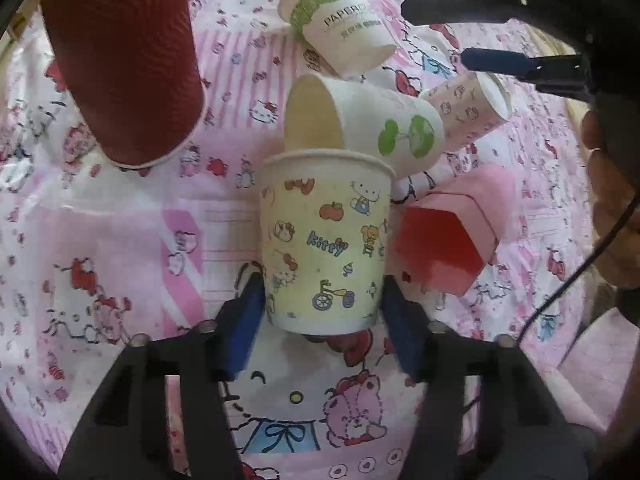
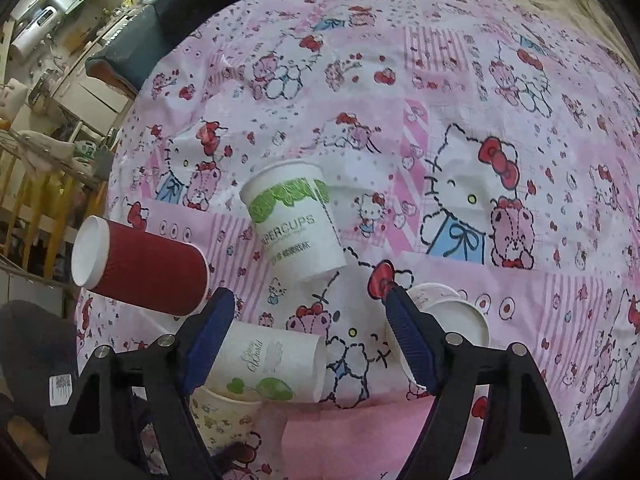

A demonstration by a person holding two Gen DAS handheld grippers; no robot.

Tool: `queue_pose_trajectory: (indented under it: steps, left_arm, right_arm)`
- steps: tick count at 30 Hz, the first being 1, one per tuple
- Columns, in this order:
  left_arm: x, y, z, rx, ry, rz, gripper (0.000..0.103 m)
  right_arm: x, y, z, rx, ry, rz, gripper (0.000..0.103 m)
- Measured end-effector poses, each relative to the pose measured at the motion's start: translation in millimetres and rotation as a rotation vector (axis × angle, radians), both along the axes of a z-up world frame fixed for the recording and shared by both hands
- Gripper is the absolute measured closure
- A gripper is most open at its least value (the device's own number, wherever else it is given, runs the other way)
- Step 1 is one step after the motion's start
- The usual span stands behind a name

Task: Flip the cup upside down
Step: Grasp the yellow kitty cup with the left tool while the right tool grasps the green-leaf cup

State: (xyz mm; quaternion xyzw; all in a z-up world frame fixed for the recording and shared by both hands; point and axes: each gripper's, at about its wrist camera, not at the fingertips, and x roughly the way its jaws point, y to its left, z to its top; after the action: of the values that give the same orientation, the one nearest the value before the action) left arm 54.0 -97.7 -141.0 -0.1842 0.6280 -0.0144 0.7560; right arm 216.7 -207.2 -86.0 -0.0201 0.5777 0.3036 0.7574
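A: How far along?
B: On the pink tablecloth, the cartoon cup stands rim up, unflipped.
A: Grippers?
B: Left gripper pinches its base; right gripper wide open, empty.

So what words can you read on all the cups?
"kitty": on the cartoon cup between the left tool's fingers.
"PAPERCUPS": on the green-banded white cup; the small line beneath is too blurred to read.
Script on the green-leaf cup: too small to read.
Red ribbed cup: no words.
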Motion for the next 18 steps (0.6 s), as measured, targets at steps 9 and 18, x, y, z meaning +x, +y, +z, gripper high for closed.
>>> queue_pose_trajectory:
  steps: [9,18]
  left_arm:
    - [-12,35,39,0.056,0.02,-0.108,0.052]
    - [-17,75,46,0.262,0.183,-0.385,0.051]
  right_arm:
    - [18,14,-12,-0.047,0.028,0.012,0.023]
    - [23,52,-38,-0.169,0.055,0.087,0.023]
